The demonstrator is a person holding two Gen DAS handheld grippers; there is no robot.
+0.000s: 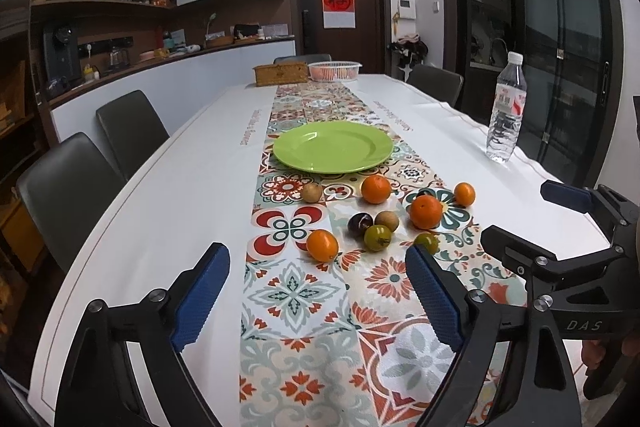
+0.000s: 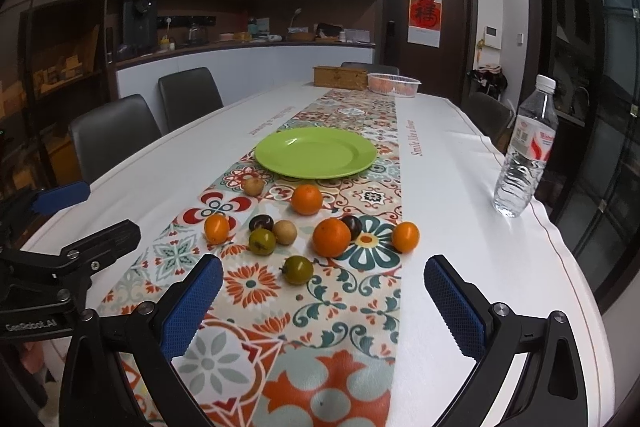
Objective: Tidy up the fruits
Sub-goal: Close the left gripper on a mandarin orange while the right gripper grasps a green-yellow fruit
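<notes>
An empty green plate (image 1: 332,147) (image 2: 316,153) sits on the patterned table runner. In front of it lie several loose fruits: a large orange (image 1: 426,211) (image 2: 331,237), a second orange (image 1: 376,189) (image 2: 307,199), a small orange fruit (image 1: 322,245) (image 2: 217,228), a dark plum (image 1: 360,224) (image 2: 261,223), a brown longan (image 1: 387,221) (image 2: 285,231) and a green fruit (image 1: 377,237) (image 2: 262,241). My left gripper (image 1: 316,253) hovers open just short of the small orange fruit. My right gripper (image 2: 323,263) is open near another green fruit (image 2: 298,269). Neither holds anything.
A water bottle (image 1: 506,107) (image 2: 526,147) stands near the table's right edge. A wicker box (image 1: 280,74) and a white basket (image 1: 334,70) sit at the far end. Dark chairs (image 1: 132,127) line the left side. The two grippers are side by side.
</notes>
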